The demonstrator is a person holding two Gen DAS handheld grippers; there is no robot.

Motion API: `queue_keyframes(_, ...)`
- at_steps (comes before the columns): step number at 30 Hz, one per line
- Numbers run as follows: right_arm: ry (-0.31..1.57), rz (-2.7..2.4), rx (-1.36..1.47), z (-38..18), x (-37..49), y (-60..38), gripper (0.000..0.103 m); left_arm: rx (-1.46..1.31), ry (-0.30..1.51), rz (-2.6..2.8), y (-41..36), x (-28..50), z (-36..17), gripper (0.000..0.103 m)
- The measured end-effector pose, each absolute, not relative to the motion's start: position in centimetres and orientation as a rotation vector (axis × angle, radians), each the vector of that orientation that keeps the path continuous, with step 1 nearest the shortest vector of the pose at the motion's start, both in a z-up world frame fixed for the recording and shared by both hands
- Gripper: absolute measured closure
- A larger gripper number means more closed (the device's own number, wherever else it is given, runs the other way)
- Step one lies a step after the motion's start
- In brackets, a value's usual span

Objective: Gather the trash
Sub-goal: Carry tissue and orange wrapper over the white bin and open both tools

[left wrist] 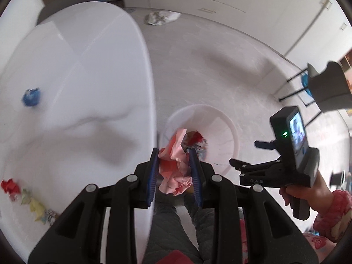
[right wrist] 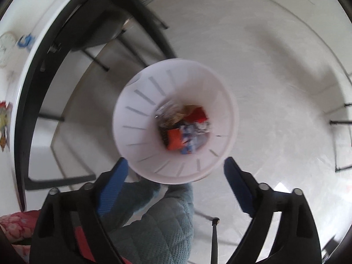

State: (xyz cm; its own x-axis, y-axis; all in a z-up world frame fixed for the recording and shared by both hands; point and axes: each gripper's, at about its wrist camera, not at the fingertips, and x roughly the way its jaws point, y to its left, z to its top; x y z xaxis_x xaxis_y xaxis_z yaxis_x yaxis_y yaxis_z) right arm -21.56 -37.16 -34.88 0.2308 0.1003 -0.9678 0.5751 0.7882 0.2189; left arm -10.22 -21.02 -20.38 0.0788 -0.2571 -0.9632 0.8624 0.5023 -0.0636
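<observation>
Pink crumpled paper is clamped in left gripper above white bin | right gripper spread wide, empty | risk: off-centre release would land on floor.

The right gripper, blue-padded jaws spread wide and empty, hangs over a white slotted plastic bin containing crumpled coloured trash.
</observation>
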Motion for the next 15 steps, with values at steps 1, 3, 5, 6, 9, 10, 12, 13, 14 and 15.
queue_keyframes(1, 1.307, -0.381, 0.629, -34.4, -22.1, -37.4, 0.013, 0.639, 1.216, -0.941, -21.5, -10.5, -20.6, 0.075)
queue_keyframes(3, 1.28, -0.423, 0.657, -33.4, -23.5, -38.3, 0.012, 0.668, 1.222, -0.975, -22.8, -11.4, -21.5, 0.075)
queue_keyframes(5, 1.255, -0.454, 0.671, -32.4, -24.3, -38.8, 0.011, 0.685, 1.231, -1.004, -23.5, -12.0, -22.0, 0.075)
queue_keyframes(6, 1.239, -0.472, 0.678, -31.7, -24.9, -39.1, 0.009, 0.697, 1.239, -1.023, -24.0, -12.4, -22.4, 0.075)
queue_keyframes(9, 1.205, -0.504, 0.686, -30.3, -25.9, -39.6, 0.008, 0.712, 1.255, -1.062, -24.9, -13.6, -23.2, 0.071)
queue_keyframes(10, 1.199, -0.508, 0.687, -30.0, -26.1, -39.7, 0.008, 0.711, 1.264, -1.068, -25.1, -13.8, -23.5, 0.061)
queue_keyframes(12, 1.187, -0.516, 0.684, -29.4, -26.6, -39.8, 0.008, 0.707, 1.275, -1.078, -25.5, -14.3, -23.8, 0.039)
queue_keyframes(13, 1.18, -0.521, 0.678, -29.2, -26.7, -39.8, 0.008, 0.712, 1.271, -1.075, -25.5, -14.5, -23.8, 0.02)
queue_keyframes(14, 1.176, -0.524, 0.674, -29.1, -26.9, -39.9, 0.008, 0.718, 1.26, -1.068, -25.5, -14.7, -23.7, 0.01)
queue_keyframes(15, 1.173, -0.531, 0.667, -28.9, -27.0, -39.9, 0.008, 0.719, 1.249, -1.066, -25.5, -14.9, -23.6, 0.008)
